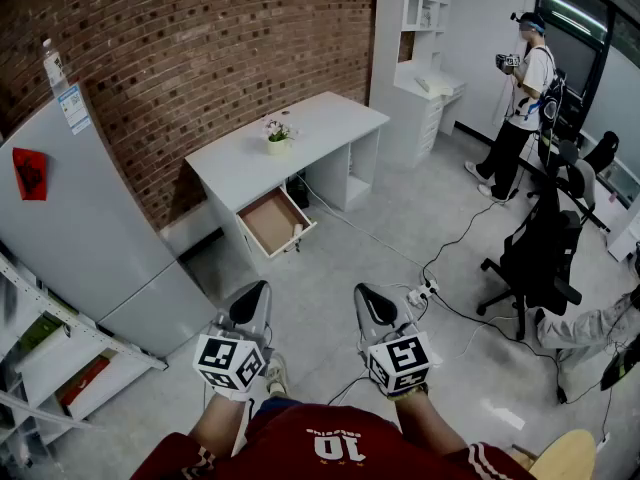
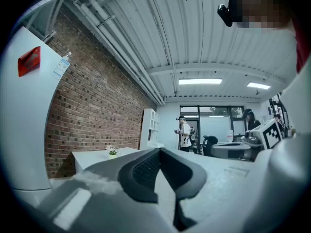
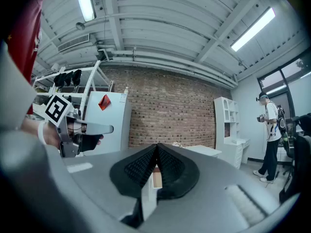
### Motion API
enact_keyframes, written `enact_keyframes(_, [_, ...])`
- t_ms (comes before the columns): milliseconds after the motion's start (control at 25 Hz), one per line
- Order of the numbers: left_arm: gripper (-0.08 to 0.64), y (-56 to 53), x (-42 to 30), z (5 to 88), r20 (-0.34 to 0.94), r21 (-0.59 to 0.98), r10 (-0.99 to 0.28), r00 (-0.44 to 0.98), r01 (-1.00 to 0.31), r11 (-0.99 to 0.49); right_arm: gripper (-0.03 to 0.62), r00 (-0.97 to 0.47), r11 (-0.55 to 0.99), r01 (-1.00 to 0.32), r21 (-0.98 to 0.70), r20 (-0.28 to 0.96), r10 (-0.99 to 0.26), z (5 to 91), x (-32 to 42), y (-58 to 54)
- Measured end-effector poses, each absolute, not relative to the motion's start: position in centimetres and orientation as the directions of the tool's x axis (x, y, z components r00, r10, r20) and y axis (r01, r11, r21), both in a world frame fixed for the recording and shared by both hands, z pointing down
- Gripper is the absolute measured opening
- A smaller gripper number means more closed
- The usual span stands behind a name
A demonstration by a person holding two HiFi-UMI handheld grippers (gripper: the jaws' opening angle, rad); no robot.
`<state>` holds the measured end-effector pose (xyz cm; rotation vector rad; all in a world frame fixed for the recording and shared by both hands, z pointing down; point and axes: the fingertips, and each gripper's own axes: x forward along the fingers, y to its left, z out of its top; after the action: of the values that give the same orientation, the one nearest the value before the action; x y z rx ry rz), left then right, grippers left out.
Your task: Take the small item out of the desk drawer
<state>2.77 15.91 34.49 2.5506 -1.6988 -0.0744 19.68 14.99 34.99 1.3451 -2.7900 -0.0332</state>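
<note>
The white desk [image 1: 300, 128] stands against the brick wall, and its wooden drawer [image 1: 273, 221] is pulled out towards me. A small pale item [image 1: 297, 230] lies at the drawer's right front corner. My left gripper [image 1: 263, 287] and right gripper [image 1: 362, 291] are held level side by side well short of the desk, over the floor. Both are shut with nothing between the pads. In the left gripper view the closed left gripper [image 2: 159, 150] points past the desk [image 2: 97, 157]. In the right gripper view the shut right gripper [image 3: 156, 146] points at the brick wall and the desk [image 3: 204, 151].
A tall grey cabinet [image 1: 90, 238] stands at the left with a shelf rack [image 1: 50, 358] below it. A small flower pot [image 1: 278, 138] sits on the desk. Cables and a power strip [image 1: 424, 291] cross the floor. At the right are a black office chair [image 1: 545, 258] and a standing person [image 1: 520, 98].
</note>
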Motion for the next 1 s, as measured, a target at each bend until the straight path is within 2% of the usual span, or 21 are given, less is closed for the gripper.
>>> enact_keyframes(320, [0.003, 16.3, 2.0, 35.0, 0.022, 0.067, -0.929, 0.369, -0.928, -0.367, -0.009, -0.632, 0.634, -0.772, 0.042, 0.062, -0.773, 36.3, 19.0, 15.4])
enact_keyframes(720, [0.003, 16.5, 1.4, 34.6, 0.011, 0.058, -0.932, 0.362, -0.931, -0.36, -0.009, -0.632, 0.632, -0.775, 0.01, -0.005, -0.775, 34.9, 18.8, 15.9])
enact_keyframes(1000, [0.003, 16.0, 1.0, 35.1, 0.012, 0.072, -0.933, 0.358, -0.931, -0.357, -0.009, -0.655, 0.655, -0.756, -0.009, 0.015, -0.756, 35.5, 18.0, 15.6])
